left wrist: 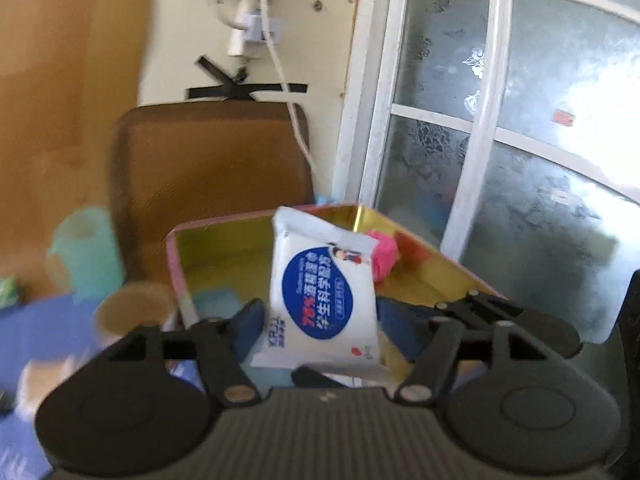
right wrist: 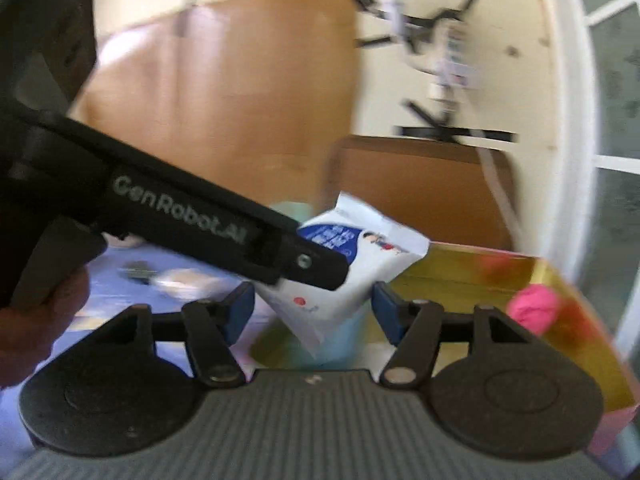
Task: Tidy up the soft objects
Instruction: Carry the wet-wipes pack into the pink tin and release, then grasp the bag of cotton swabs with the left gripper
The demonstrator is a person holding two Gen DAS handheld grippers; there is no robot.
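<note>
Here, glossy soft wipes pack (left wrist: 323, 300), gold-lined box (left wrist: 224, 240)

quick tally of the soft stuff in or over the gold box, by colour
white and blue: 1, the wipes pack between the left gripper fingers, over the gold box
pink: 1, a soft lump inside the box
light blue: 1, a blurred item low in the box
total: 3

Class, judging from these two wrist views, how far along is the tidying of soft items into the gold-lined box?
Done: a pink soft item already lies in the gold-lined box. In hand: the wipes packet is between the left gripper fingers, above the box. Left: blurred items on the blue cloth. The right gripper is open.
</note>
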